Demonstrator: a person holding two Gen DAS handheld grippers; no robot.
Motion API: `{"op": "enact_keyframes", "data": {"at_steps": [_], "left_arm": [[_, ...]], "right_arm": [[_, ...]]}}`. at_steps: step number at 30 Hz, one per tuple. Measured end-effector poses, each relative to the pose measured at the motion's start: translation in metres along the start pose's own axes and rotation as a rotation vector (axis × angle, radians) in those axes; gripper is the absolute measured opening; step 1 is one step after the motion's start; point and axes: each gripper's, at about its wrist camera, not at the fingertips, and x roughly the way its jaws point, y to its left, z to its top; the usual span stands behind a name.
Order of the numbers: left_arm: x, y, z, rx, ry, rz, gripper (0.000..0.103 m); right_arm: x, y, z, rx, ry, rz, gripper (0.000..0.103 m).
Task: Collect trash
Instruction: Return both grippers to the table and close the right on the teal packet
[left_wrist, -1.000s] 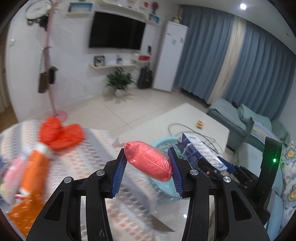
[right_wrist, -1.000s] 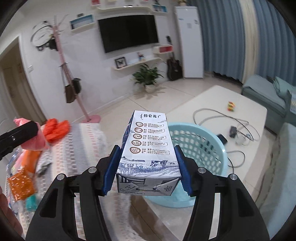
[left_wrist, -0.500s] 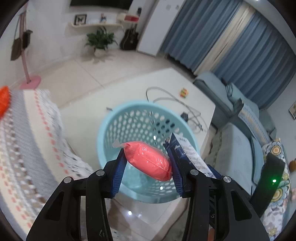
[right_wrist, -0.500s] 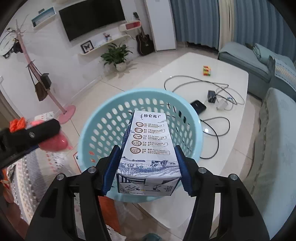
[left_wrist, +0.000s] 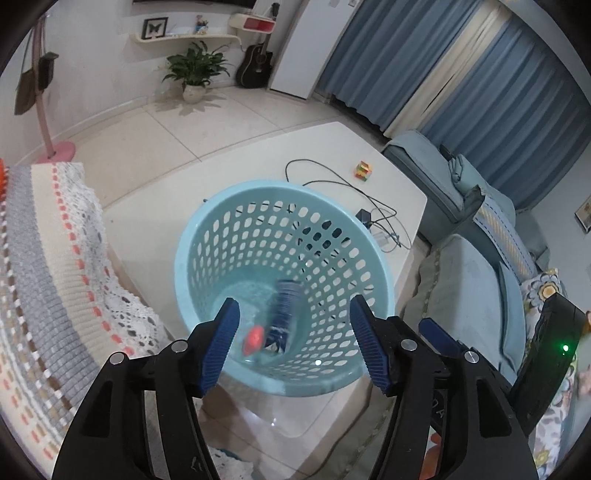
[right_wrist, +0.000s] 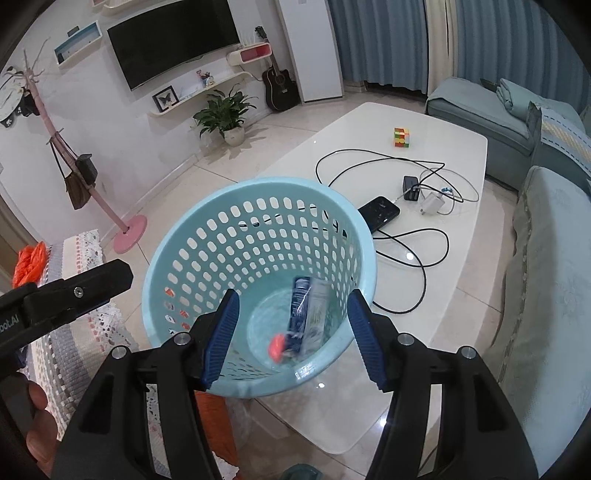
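Your left gripper (left_wrist: 295, 341) has just been opening; nothing is between its jaws. Your right gripper (right_wrist: 293, 338) also stands spread and empty. Below and ahead of both, the milk carton (right_wrist: 308, 317) and red wrapper (right_wrist: 276, 347) lie blurred near the basket (left_wrist: 207, 221) bottom, carton's long axis running away from you. Remaining orange trash (right_wrist: 31, 260) lies far left, nearer your left hand.

walls white, TV (right_wrist: 173, 35) mounted | floor pale tile | curtains (left_wrist: 461, 70) blue | sofa (right_wrist: 550, 258) grey-blue
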Motion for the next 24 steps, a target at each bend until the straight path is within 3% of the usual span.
{"op": "enact_keyframes", "data": {"at_steps": [6,14,21,24], "left_arm": [[-0.039,-0.002,-0.006,0.011,-0.069,0.003,0.061],[-0.135,0.014,-0.028,-0.042,-0.243,0.045,0.061],[-0.225,0.050,-0.068,-0.140,-0.370,0.148,0.061],[-0.260,0.068,-0.092,-0.178,-0.406,0.252,0.061]], "right_arm": [[-0.019,0.017,-0.002,-0.031,-0.027,0.036,0.057],[-0.064,0.064,-0.010,-0.129,-0.092,0.135,0.057],[-0.102,0.126,-0.030,-0.272,-0.131,0.270,0.057],[-0.113,0.152,-0.041,-0.329,-0.132,0.325,0.059]]}}
